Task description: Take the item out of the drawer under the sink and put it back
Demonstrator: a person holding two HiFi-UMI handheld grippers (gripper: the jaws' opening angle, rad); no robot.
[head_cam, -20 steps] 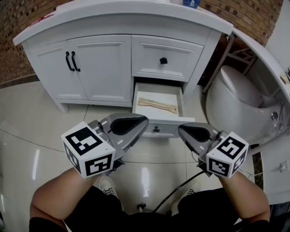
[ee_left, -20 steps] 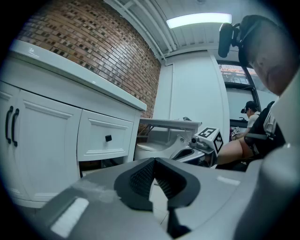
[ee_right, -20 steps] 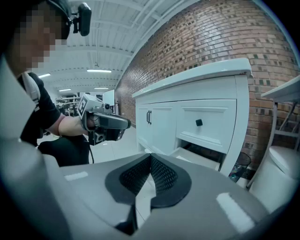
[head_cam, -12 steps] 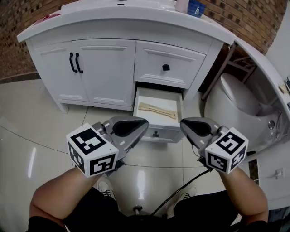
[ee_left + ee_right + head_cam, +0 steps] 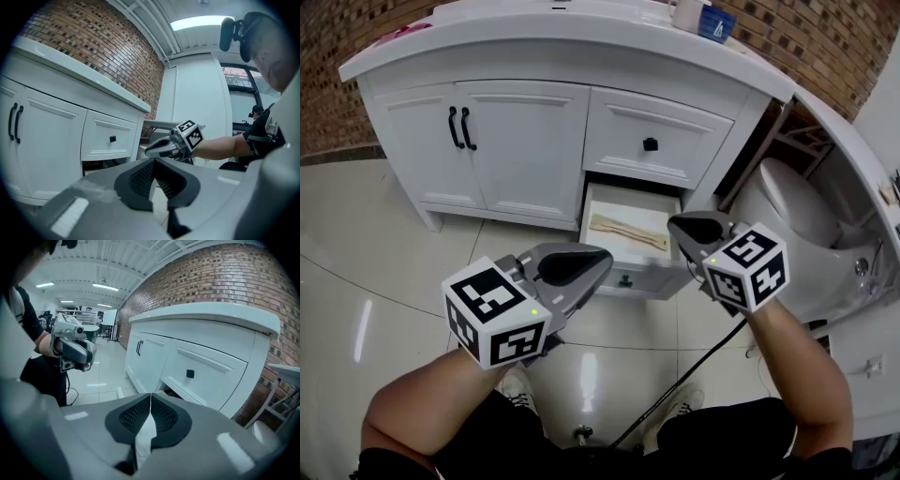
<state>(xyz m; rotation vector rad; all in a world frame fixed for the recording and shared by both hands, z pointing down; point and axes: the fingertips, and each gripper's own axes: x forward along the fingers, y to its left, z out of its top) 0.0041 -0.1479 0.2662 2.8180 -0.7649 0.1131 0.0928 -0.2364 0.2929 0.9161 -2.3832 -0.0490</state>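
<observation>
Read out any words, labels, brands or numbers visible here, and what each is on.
No text can be read.
The cubes on the left gripper and right gripper: black-and-white square marker patterns only, no letters.
The small blue box on the white vanity countertop: a pale mark, too small to read.

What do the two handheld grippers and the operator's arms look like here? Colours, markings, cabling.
The left gripper and right gripper are matching grey moulded shells that taper to rounded jaws lined with black ribbed pads. Each carries a white cube printed with black square markers. A black cable runs down from the right gripper. The forearms are bare, with dark clothing below.
</observation>
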